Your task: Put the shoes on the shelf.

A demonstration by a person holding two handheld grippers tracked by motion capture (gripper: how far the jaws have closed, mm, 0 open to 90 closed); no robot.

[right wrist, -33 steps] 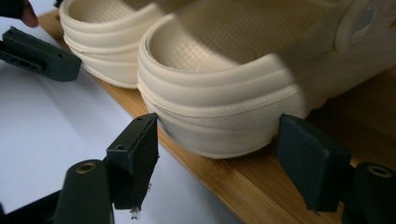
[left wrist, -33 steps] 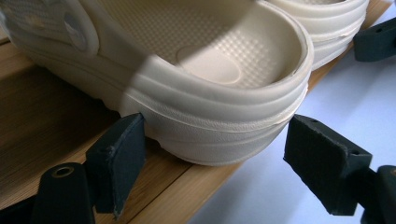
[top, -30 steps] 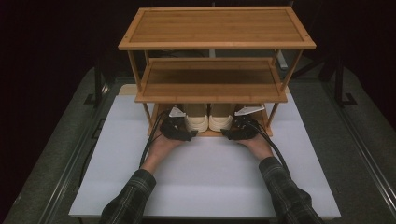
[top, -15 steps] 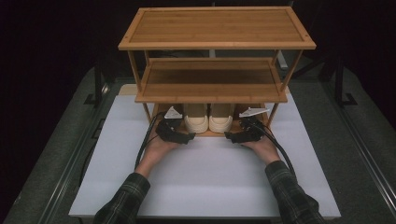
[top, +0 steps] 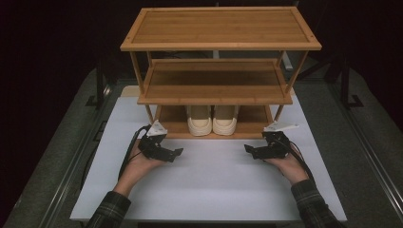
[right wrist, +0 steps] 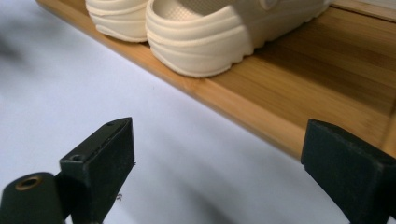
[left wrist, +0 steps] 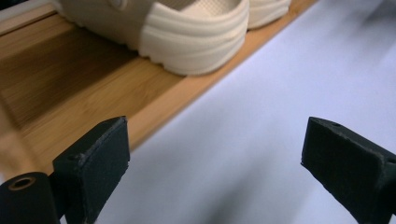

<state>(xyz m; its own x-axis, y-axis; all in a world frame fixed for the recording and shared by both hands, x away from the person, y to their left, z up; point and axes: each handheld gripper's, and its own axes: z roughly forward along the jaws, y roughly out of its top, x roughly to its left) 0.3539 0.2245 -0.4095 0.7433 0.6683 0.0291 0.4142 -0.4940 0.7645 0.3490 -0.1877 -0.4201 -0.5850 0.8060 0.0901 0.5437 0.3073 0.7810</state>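
A pair of cream clogs [top: 212, 119] stands side by side on the bottom shelf of a three-tier bamboo rack [top: 216, 88], heels toward me. My left gripper [top: 176, 153] rests low over the white board, in front of the rack's left leg and pointing right. My right gripper [top: 248, 149] mirrors it in front of the right leg. Both have just been opening their jaws, and nothing lies between them. In the left gripper view the jaws [left wrist: 215, 151] stand wide, a clog heel [left wrist: 196, 37] beyond them. The right gripper view shows wide jaws [right wrist: 217, 156] short of the other clog [right wrist: 205, 42].
The rack stands at the far half of a white board [top: 214, 194] on a dark table. Its middle and top shelves overhang the clogs. Dark metal rails [top: 71, 171] run along both sides of the board. Cables trail from each gripper past the wrists.
Both hands have drawn back from the bottom shelf, toward me and outward to the rack's legs. The jaws have widened. The clogs stay on the shelf.
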